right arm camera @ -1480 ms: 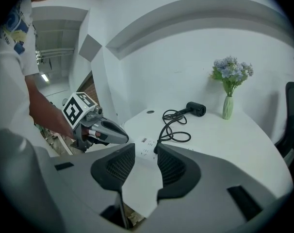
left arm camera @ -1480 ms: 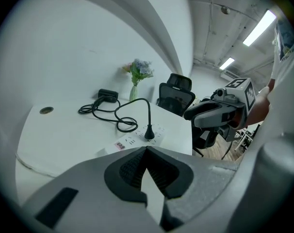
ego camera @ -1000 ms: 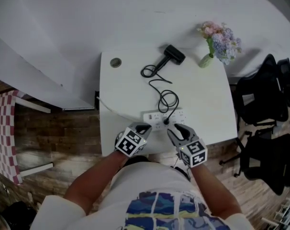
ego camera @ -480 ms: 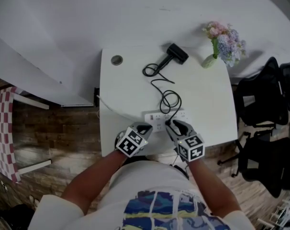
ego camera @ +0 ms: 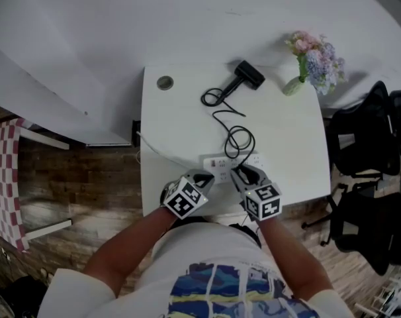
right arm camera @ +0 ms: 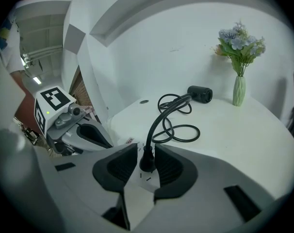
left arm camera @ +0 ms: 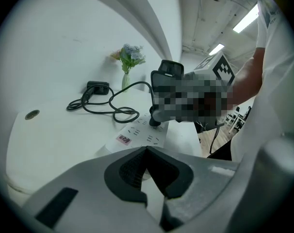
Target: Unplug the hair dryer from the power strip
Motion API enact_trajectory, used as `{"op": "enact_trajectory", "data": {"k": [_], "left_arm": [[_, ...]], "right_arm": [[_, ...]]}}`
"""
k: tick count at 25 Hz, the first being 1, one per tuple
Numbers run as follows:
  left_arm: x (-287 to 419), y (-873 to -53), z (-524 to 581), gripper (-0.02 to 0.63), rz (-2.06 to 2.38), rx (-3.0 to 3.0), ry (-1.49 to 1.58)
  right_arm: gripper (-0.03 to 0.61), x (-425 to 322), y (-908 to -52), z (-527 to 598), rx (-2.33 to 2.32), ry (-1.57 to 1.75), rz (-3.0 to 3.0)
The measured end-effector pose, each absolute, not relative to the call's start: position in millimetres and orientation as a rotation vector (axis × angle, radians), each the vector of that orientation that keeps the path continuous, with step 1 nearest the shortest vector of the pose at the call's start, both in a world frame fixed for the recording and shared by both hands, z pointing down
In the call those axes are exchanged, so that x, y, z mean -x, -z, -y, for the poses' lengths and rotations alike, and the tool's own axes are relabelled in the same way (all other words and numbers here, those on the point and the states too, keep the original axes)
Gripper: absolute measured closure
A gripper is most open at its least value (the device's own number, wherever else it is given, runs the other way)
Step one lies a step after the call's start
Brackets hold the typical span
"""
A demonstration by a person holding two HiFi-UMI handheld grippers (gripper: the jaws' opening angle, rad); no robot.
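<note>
Found plug [right arm camera: 146, 160] seated in power strip [ego camera: 220, 163] at table's [ego camera: 187, 111] 6 o'clock edge. Right gripper [right arm camera: 146, 150] closing around plug, pads [right arm camera: 122, 167] not yet biting. Left gripper [left arm camera: 146, 152] closed, empty, by strip's 9 o'clock end. Likely faults: strip lifting with plug if unpinned; pads slipping onto cord [ego camera: 230, 121].

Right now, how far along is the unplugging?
Done: the right tongs are lined up around the plug, and the left tongs, tips together, sit at the near end of the power strip. In hand: the right tongs are closing on the plug, not yet clamped. Left: the plug is still seated in the strip, so it needs gripping and pulling out. The hair dryer lies at the table's far side.
</note>
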State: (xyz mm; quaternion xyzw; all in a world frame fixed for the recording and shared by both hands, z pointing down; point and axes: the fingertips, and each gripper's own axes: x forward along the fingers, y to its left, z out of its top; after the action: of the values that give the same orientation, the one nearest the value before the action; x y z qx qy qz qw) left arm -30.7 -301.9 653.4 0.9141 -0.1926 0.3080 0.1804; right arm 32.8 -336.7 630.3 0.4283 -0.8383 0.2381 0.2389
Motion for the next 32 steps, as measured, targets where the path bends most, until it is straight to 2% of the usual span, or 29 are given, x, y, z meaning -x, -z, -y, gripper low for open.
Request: {"op": "enact_trajectory", "data": {"k": [5, 32], "left_arm": [[31.2, -655.6, 301.7, 0.612, 0.533, -2.603, -0.881], [27.6, -657.8, 297.6, 0.612, 0.471, -2.632, -1.134]], "right_arm": [[0.509, -32.9, -632.3, 338.9, -1.188, -0.638, 2.29], [0.531, -37.0, -624.5, 334.3, -1.215, -0.58, 2.269]]}}
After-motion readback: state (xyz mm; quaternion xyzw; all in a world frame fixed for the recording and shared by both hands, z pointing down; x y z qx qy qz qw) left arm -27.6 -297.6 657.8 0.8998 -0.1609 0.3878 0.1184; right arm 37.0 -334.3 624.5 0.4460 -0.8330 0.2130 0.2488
